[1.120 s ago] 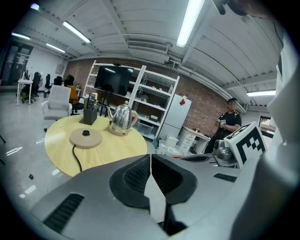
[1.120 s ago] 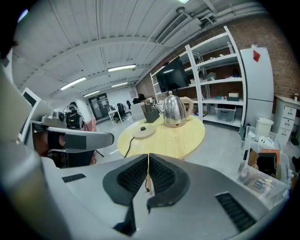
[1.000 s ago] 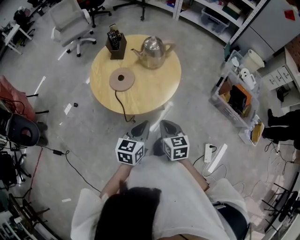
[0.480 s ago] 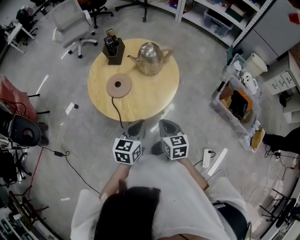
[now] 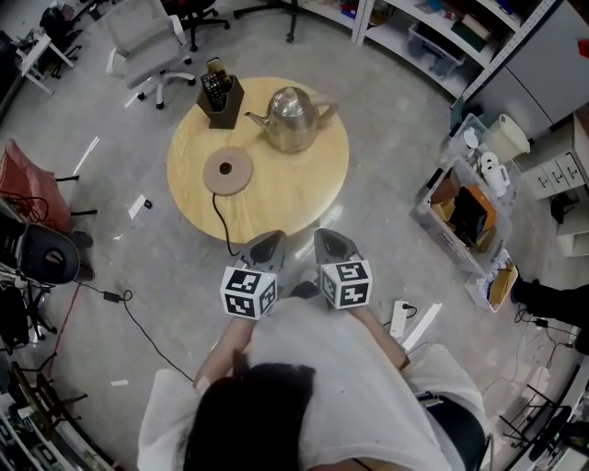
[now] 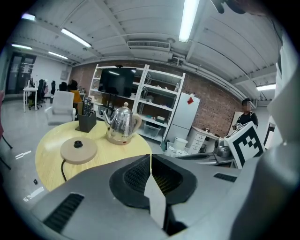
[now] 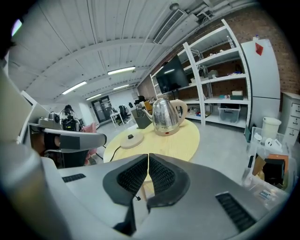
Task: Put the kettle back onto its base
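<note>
A shiny steel kettle [image 5: 291, 118] with a beige handle stands on the far side of the round wooden table [image 5: 304, 189]. Its round beige base [image 5: 227, 172] lies to the left of it on the table, with a black cord running off the near edge. The kettle [image 6: 122, 124] and the base [image 6: 78, 150] also show in the left gripper view, and the kettle [image 7: 166, 117] and the base [image 7: 131, 139] in the right gripper view. My left gripper [image 5: 266, 245] and right gripper [image 5: 330, 243] hang side by side just short of the table's near edge, both shut and empty.
A dark holder [image 5: 219, 90] with remote controls stands at the table's far left. A white office chair [image 5: 147, 41] is behind the table. Clear storage bins [image 5: 465, 207] sit on the floor to the right, and shelving [image 5: 433, 28] lines the back. A power strip [image 5: 398, 318] lies on the floor.
Both grippers have moved forward toward the table together, so the table lies closer to them. Both stay shut.
</note>
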### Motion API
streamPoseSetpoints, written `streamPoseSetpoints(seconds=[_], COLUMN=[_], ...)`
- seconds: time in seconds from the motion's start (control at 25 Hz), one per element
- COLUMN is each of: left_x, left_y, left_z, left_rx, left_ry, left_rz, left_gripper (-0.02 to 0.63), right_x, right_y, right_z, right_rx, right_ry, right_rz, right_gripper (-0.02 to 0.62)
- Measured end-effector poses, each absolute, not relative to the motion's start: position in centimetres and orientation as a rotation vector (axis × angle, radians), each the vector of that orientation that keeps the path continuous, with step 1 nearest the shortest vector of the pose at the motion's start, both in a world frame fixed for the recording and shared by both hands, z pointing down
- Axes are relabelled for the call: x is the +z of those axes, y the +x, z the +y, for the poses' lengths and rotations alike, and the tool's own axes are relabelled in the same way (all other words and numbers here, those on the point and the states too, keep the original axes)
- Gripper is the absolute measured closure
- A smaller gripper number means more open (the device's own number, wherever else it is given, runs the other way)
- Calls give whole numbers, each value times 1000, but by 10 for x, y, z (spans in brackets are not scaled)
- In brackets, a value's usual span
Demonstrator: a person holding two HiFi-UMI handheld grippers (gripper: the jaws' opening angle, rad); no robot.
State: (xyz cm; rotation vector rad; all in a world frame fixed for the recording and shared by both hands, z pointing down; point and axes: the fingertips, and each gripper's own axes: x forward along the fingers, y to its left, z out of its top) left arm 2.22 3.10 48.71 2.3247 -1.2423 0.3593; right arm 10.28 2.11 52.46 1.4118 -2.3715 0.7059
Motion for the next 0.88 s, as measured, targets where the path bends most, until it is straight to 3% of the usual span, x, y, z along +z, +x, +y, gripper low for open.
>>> streamPoseSetpoints(seconds=[0.88], left_x=[494], left_y=[15], left_z=[2], left_rx=[271], left_ry=[2206], left_rz=[-1368], left_gripper=[577], right_x=[521], right_y=[112], right_z=[-10], right_rx=[699], right_ry=[1362], right_rz=[-2446], right_gripper=[567])
